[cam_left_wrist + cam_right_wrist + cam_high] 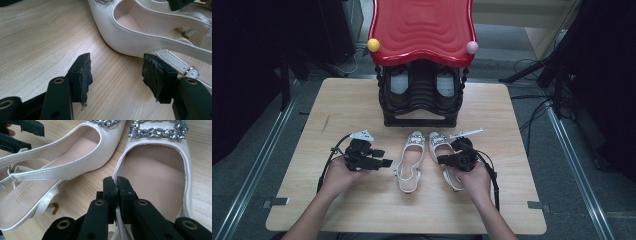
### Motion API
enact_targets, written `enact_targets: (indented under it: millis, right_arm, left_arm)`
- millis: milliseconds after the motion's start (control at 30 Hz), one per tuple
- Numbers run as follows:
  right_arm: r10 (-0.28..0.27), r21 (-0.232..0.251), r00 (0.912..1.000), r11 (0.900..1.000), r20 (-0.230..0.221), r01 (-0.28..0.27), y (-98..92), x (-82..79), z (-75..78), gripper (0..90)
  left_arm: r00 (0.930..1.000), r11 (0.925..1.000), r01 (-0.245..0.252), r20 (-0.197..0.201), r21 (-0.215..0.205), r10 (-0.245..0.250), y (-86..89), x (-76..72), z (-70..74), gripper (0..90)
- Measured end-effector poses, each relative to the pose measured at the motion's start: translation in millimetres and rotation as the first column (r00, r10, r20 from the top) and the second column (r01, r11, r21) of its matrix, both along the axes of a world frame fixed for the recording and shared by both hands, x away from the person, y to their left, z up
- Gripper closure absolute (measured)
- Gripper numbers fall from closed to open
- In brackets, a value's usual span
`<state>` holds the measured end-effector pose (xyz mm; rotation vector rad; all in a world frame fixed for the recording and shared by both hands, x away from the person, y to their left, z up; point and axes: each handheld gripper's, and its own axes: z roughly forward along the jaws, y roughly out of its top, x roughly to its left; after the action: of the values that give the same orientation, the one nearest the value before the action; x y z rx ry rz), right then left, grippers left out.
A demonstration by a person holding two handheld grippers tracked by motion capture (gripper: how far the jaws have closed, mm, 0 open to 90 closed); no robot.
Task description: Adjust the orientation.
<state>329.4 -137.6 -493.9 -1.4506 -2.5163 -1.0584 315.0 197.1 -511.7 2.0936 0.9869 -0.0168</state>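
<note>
Nearest the camera on the pale wood-grain counter (pixel 362 210), two hands work a pair of glossy cream slingback shoes. The right claw (pixel 116 185) is clamped on the inner side rim of the right-hand cream shoe (pixel 156 172), jaws nearly together with the thin edge pinched between them, probably to lift it or straighten it beside its mate. The left claw (pixel 116 72) hangs open with nothing between its jaws, low over the counter just short of the left-hand cream shoe (pixel 130 37), whose buckled strap (pixel 178 63) lies right by the far pad (pixel 152 75); it looks poised to take that shoe's side. From above, the shoes lie side by side at mid-counter, toes pointing away, crystal buckles (pixel 157 128) sparkling at the front. On the left shoe's insole there is gold lettering (pixel 25 192), too faint and skewed to read with confidence. Beyond the toes stands a black shoe stand with a wavy glossy red top (pixel 422 30), likely where the pair belongs.
</note>
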Motion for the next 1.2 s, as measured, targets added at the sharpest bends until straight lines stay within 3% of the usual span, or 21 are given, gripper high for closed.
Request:
enact_targets:
  millis: [367, 500, 733, 933, 1033, 1100, 1200]
  right_arm:
    - [0.031, -0.015, 0.9994, 0.999, 0.013, -0.031, 14.7, -1.2, 0.6, 85.2]
    - [0.052, 0.048, 0.9985, 0.997, 0.018, -0.053, 10.2, -0.4, 4.7, 78.5]
    - [0.086, 0.151, 0.9918, 0.983, 0.094, -0.1, -9.6, -6.3, 27.5, 78.6]
    - [0.021, 0.16, 0.9941, 0.986, 0.106, -0.038, -40.7, -4.2, 31.4, 85.0]
    - [-0.001, 0.146, 0.9931, 0.989, 0.117, -0.016, -53.7, -2.9, 30.0, 88.9]
    - [-0.011, 0.11, 0.9898, 0.994, 0.142, -0.005, -60.8, -1.8, 26.9, 90.0]
    - [-0.031, 0.086, 0.9915, 0.996, 0.127, 0.02, -70.2, 1.1, 17.8, 90.0]
  left_arm:
    - [1.0, 1.0, -0.003, 0.001, -0.001, 0.003, 1.9, -4.2, -0.4, 40.9]
    - [1.0, 1.0, -0.002, 0.004, -0.003, 0.002, 0.7, -4.5, -0.2, 40.9]
    - [1.0, 1.0, -0.005, 0.007, -0.008, 0.005, -0.9, -3.0, 0.1, 41.4]
    - [0.9999, 0.9999, 0.006, 0.009, -0.015, -0.006, -3.0, -1.1, 0.3, 43.6]
    - [0.9995, 0.9994, -0.025, -0.021, -0.022, 0.025, -5.3, -2.5, -2.0, 52.0]
    - [0.9987, 0.9995, -0.016, -0.049, -0.026, 0.015, -6.7, -1.7, -3.9, 60.4]
    - [0.9988, 0.9998, 0.004, -0.049, -0.022, -0.005, -11.8, -0.6, -3.9, 73.6]
